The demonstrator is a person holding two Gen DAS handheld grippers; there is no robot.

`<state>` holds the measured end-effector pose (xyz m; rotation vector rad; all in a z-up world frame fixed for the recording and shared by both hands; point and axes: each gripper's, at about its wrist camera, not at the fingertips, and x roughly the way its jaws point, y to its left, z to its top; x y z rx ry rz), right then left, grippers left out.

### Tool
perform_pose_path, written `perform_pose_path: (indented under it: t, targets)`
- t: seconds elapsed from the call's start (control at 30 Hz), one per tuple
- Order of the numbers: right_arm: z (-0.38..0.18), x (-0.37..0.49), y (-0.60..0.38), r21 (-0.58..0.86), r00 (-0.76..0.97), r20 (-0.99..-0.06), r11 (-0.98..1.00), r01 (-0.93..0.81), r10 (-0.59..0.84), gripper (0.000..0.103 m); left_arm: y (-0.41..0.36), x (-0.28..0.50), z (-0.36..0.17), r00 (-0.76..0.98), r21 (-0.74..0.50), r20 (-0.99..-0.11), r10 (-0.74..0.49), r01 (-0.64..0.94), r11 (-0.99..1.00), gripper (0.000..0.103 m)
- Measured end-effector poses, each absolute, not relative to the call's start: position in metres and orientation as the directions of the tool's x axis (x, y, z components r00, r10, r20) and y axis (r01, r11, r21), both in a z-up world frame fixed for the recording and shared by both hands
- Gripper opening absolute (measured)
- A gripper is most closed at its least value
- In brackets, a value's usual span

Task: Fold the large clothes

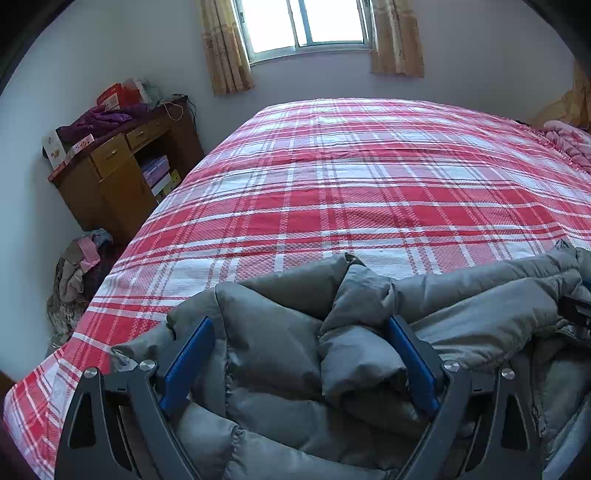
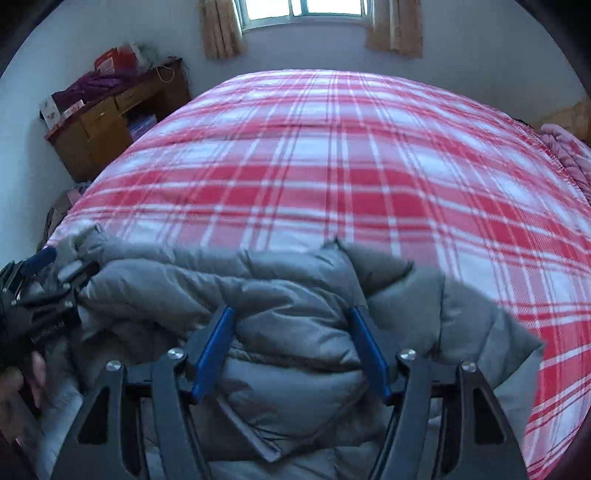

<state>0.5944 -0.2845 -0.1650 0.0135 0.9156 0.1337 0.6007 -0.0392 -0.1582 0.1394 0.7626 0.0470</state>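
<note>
Left wrist view: along the lower edge the left gripper (image 1: 301,354) is seen with its blue pads spread wide, and puffy folds of the grey down jacket (image 1: 280,343) bulge up between them without being pinched. In the right wrist view the right gripper (image 2: 291,350) is likewise held apart, less widely, over the same jacket, whose quilted fabric fills the gap between its pads; whether the pads press on the fabric cannot be told for certain, though the jaws look loose. The jacket is laid along the near edge of the red plaid bed (image 1: 369,177), its long axis running left to right across the lower frame, directly under both tools, so neither hand is clearly nearer. Beyond the jacket, bare plaid cover stretches toward the upper frame. A wooden desk (image 1: 122,166) stands at the upper left, and a curtained window (image 1: 306,26) is seen at the top.
</note>
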Motion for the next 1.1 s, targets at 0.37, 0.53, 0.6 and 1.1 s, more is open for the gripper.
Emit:
perform_pose_path:
  t: [0.37,0.53,0.6,1.1]
  targets:
    - [-0.181,0.588,-0.28,-0.002,0.638,-0.768,0.996,-0.092,0.057,0.068,-0.045,0.609,-0.175,0.689,0.189,-0.711,0.139,-0.003,0.982,0.102]
    - [-0.183,0.59,-0.278,-0.029,0.64,-0.768,0.996,-0.083,0.031,0.069,-0.043,0.61,-0.177,0.681,0.164,-0.722,0.12,-0.001,0.987,0.102]
    - [-0.183,0.59,-0.277,-0.039,0.641,-0.767,0.996,-0.079,0.021,0.069,-0.042,0.61,-0.177,0.68,0.156,-0.724,0.115,-0.001,0.988,0.102]
    - [-0.143,0.567,-0.283,0.011,0.714,-0.699,0.999,-0.042,0.038,0.069,-0.049,0.585,-0.105,0.754,-0.029,-0.657,-0.022,0.004,1.0,0.102]
